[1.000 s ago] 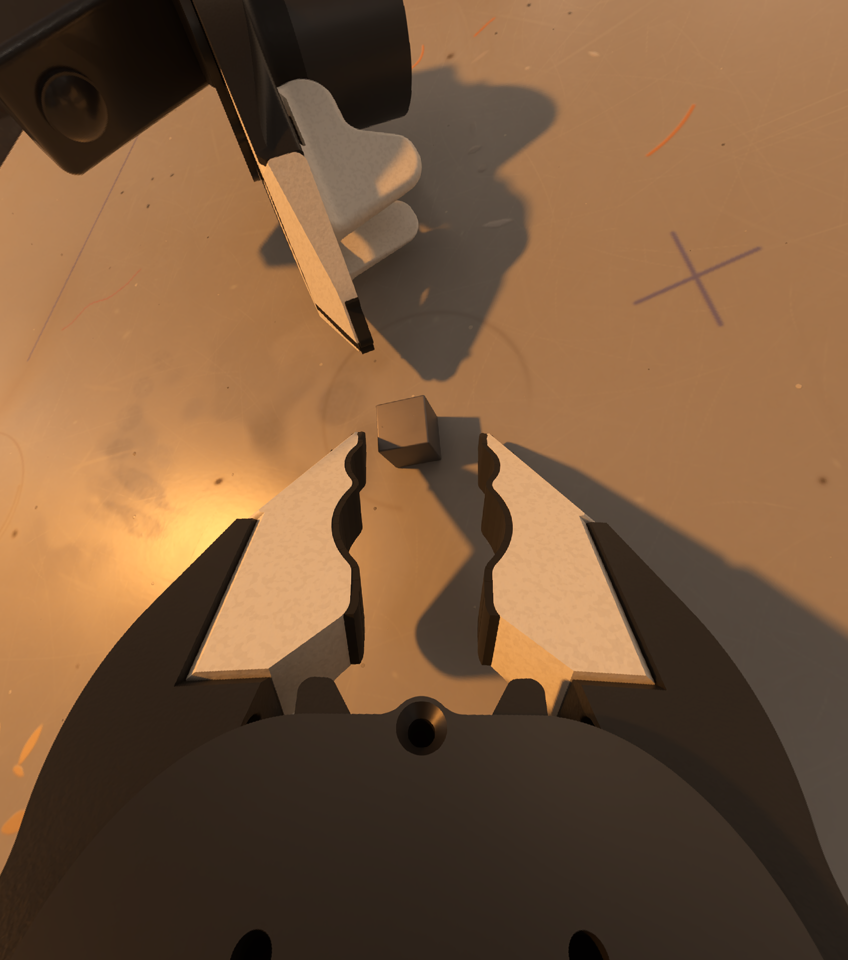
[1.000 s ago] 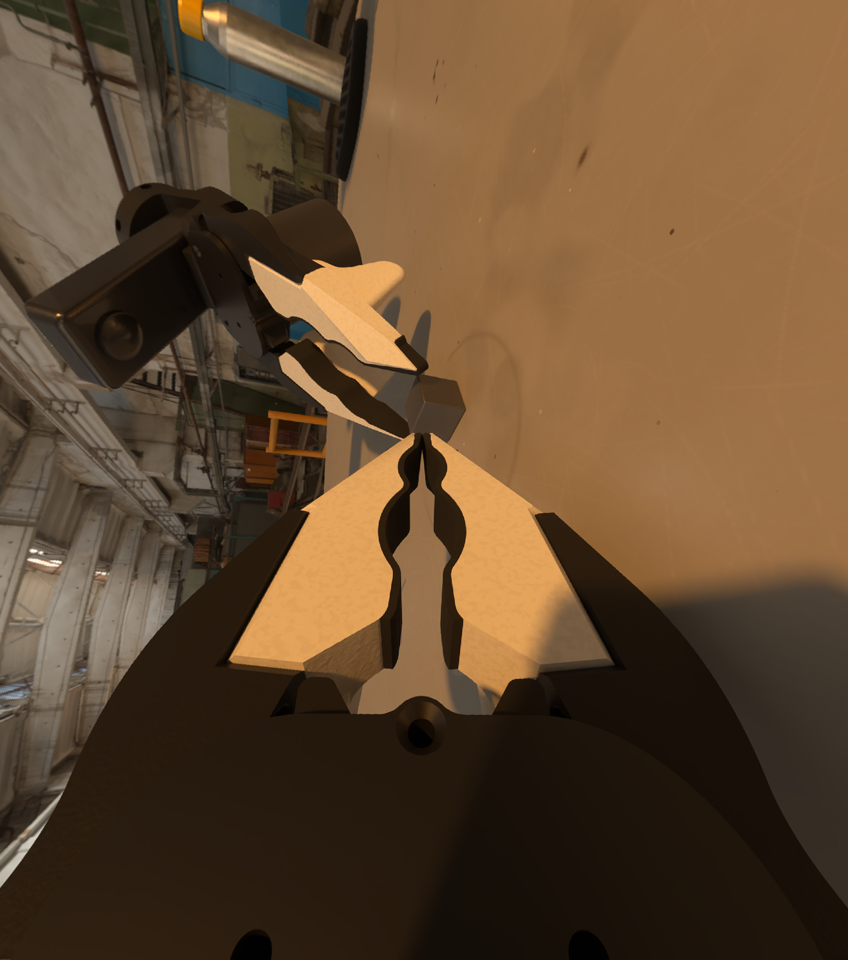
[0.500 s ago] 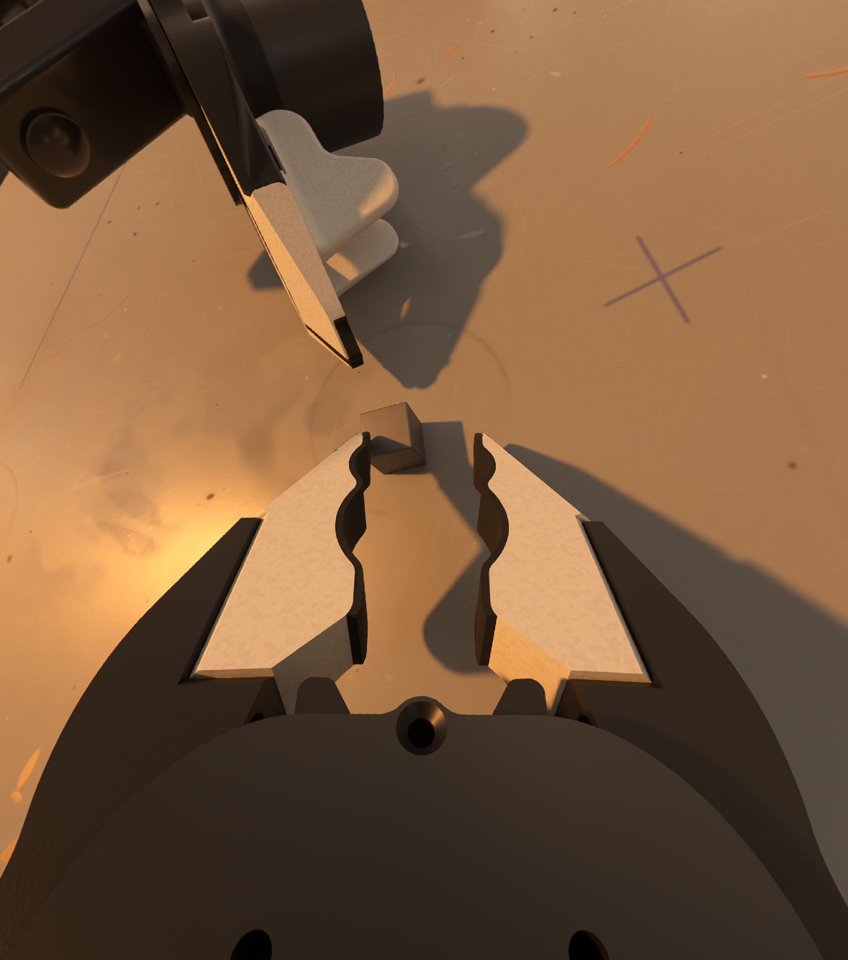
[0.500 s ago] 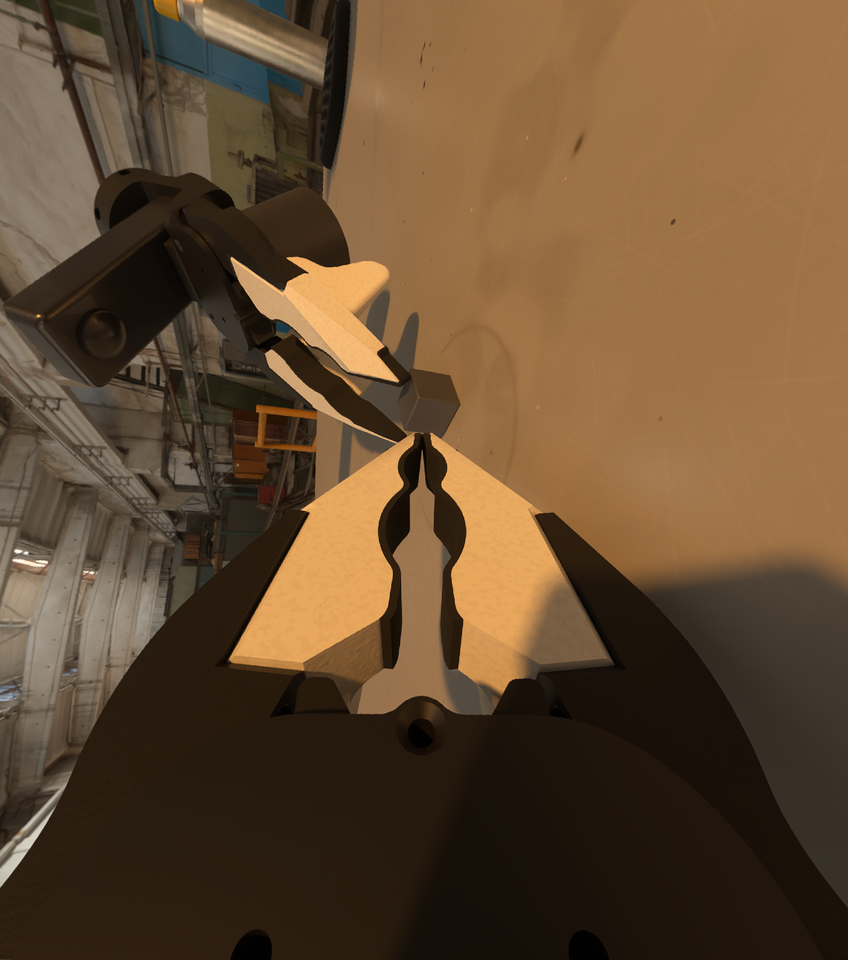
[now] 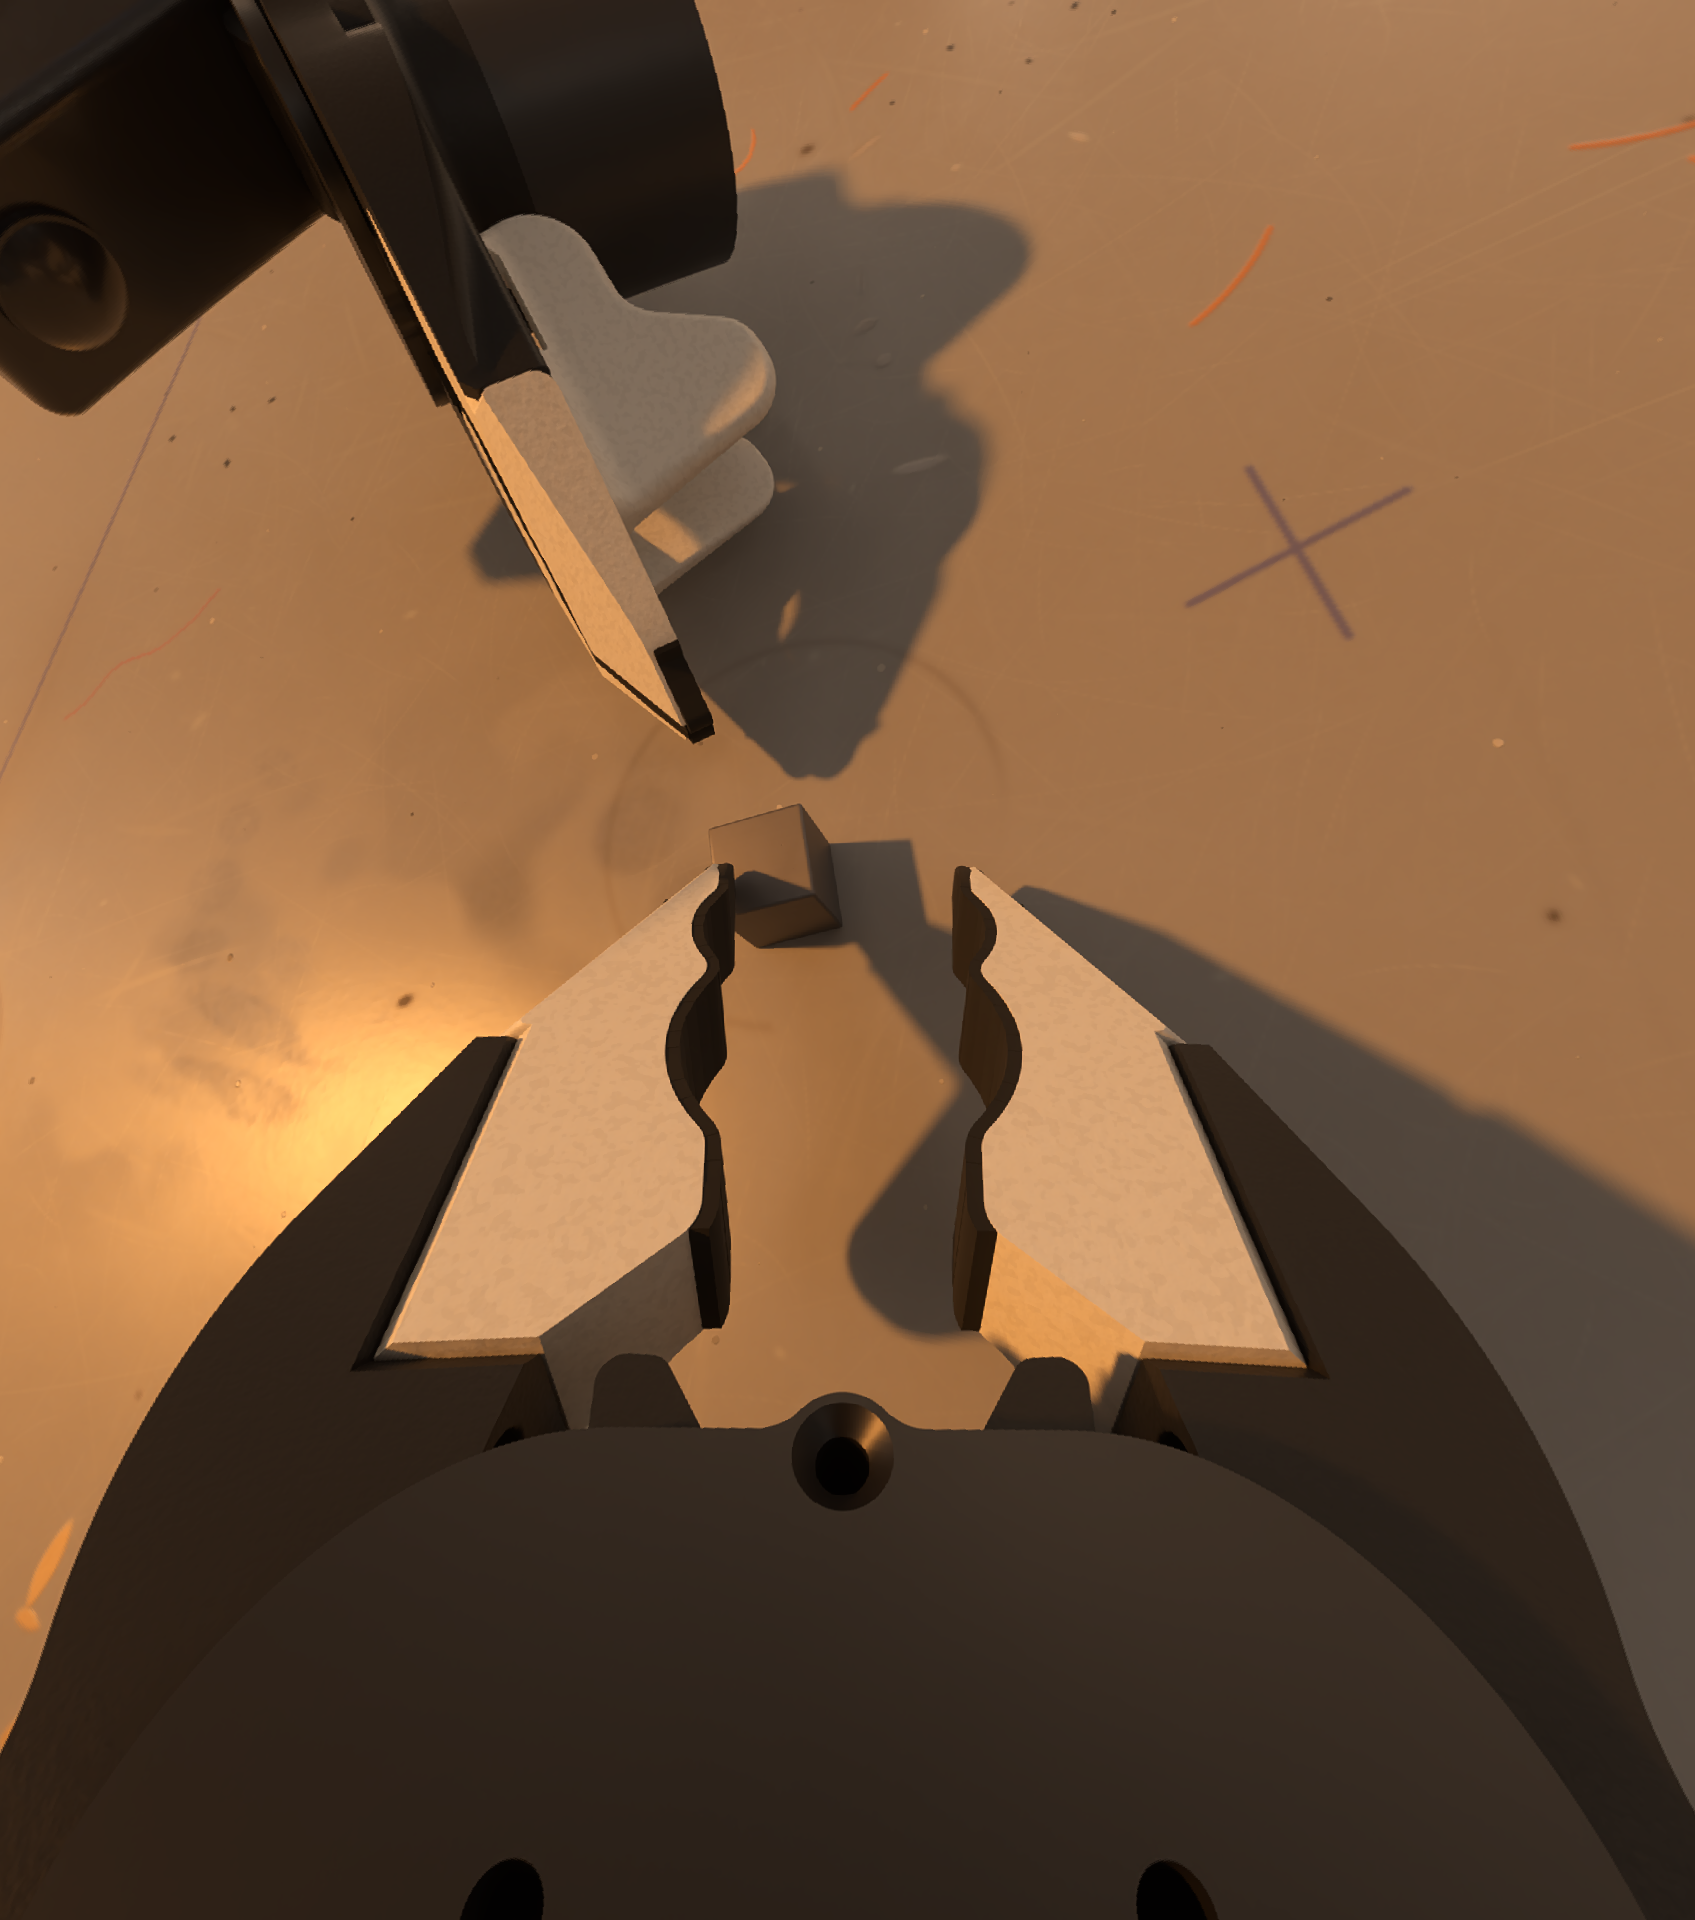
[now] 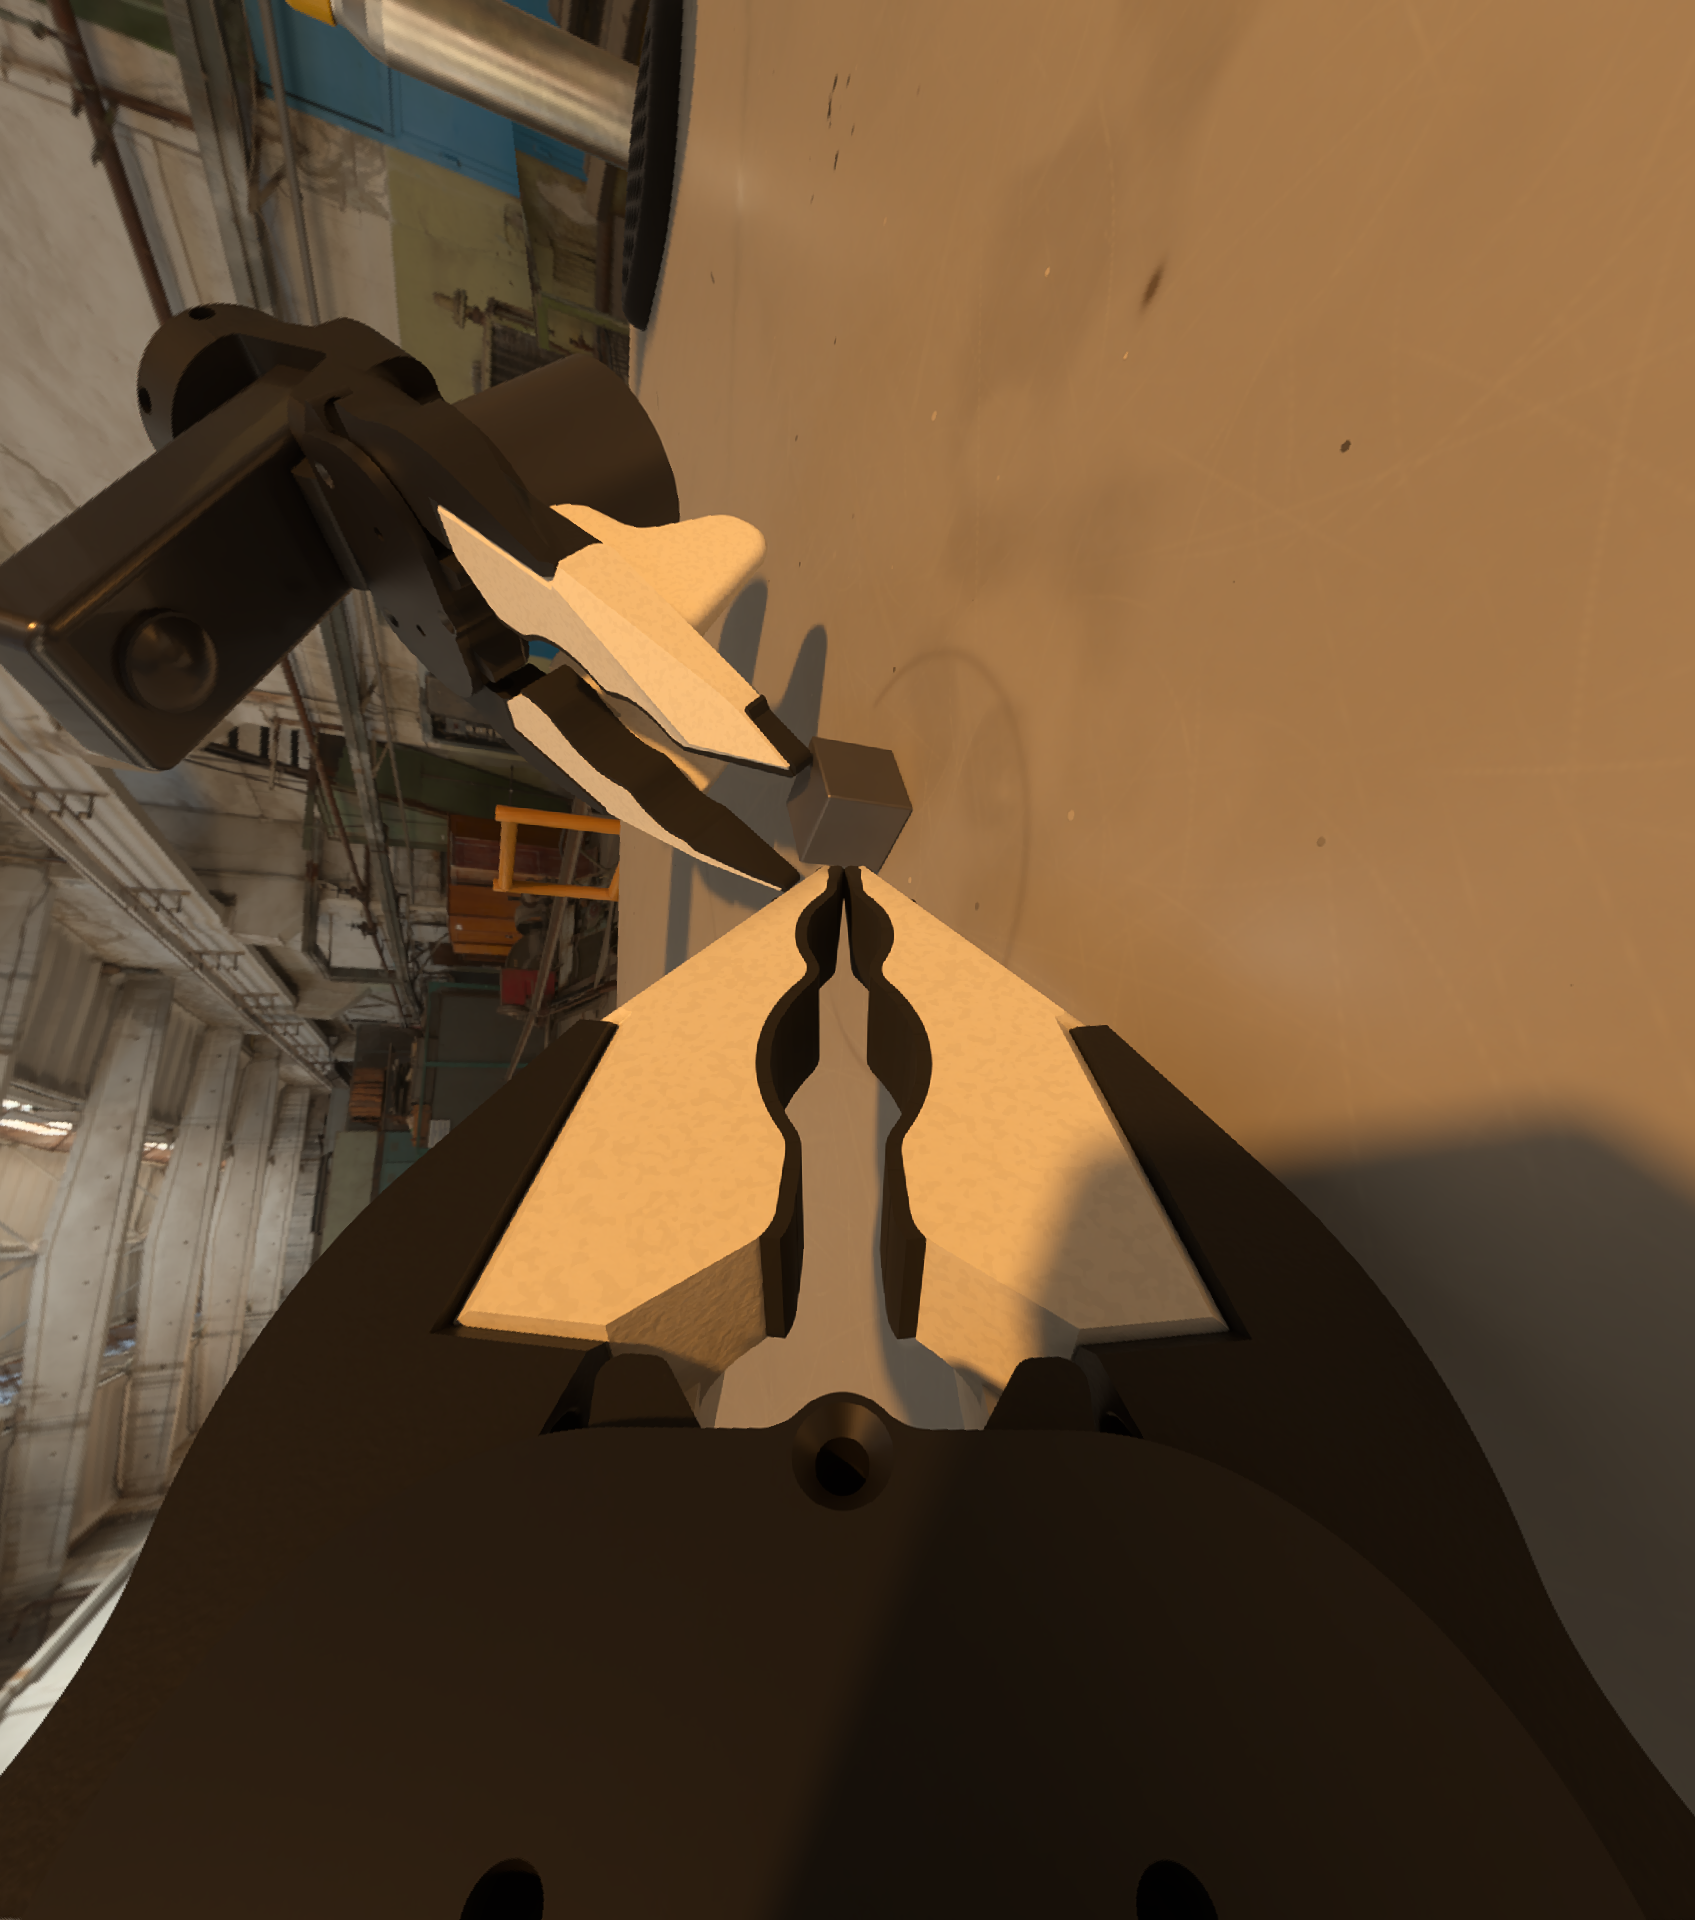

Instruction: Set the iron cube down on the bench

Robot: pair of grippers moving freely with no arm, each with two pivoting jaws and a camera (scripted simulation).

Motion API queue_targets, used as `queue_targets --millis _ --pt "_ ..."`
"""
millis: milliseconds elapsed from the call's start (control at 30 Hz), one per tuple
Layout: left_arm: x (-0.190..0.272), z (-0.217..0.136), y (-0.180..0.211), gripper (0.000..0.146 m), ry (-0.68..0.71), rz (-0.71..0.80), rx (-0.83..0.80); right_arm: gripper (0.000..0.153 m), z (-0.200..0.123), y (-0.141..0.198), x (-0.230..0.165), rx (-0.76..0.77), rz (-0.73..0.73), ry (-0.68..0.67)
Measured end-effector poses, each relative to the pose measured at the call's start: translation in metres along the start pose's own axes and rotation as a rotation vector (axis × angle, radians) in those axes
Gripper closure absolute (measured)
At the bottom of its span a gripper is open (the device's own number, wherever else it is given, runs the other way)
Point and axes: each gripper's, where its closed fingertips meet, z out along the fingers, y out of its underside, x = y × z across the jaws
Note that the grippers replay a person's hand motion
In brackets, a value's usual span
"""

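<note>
The small grey iron cube (image 5: 775, 873) rests on the tan bench (image 5: 1342, 935), casting a shadow to its right. My left gripper (image 5: 843, 883) is open and empty, low over the bench, with the cube just beyond its left fingertip (image 5: 718, 894). My right gripper (image 6: 841, 878) is shut and empty, and its tips point at the cube (image 6: 848, 805) from close by. In the left wrist view the right gripper (image 5: 682, 707) hangs a little above and behind the cube. In the right wrist view the left gripper (image 6: 778, 810) shows with the cube at its fingertips.
A dark cross mark (image 5: 1290, 551) is drawn on the bench to the right of the cube. Thin orange scratches (image 5: 1232, 275) mark the far part. The bench edge (image 6: 656, 156) and a metal cylinder (image 6: 500, 52) show beyond it, with a factory hall behind.
The left gripper has shifted slightly, so the cube now sits nearer its left fingertip. The right gripper has drawn a little closer to the cube. Both jaws stand as before.
</note>
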Motion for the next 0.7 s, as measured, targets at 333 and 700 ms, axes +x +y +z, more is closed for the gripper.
queue_targets --millis 333,700 --pt "0.0001 -0.0002 -0.0002 0.104 0.008 -0.009 -0.004 0.153 0.0010 0.0007 0.0002 -0.008 -0.007 0.004" --pt "0.0005 -0.0002 -0.0001 0.103 0.011 -0.005 -0.010 0.153 0.0019 0.0006 0.0007 -0.012 -0.009 0.008"
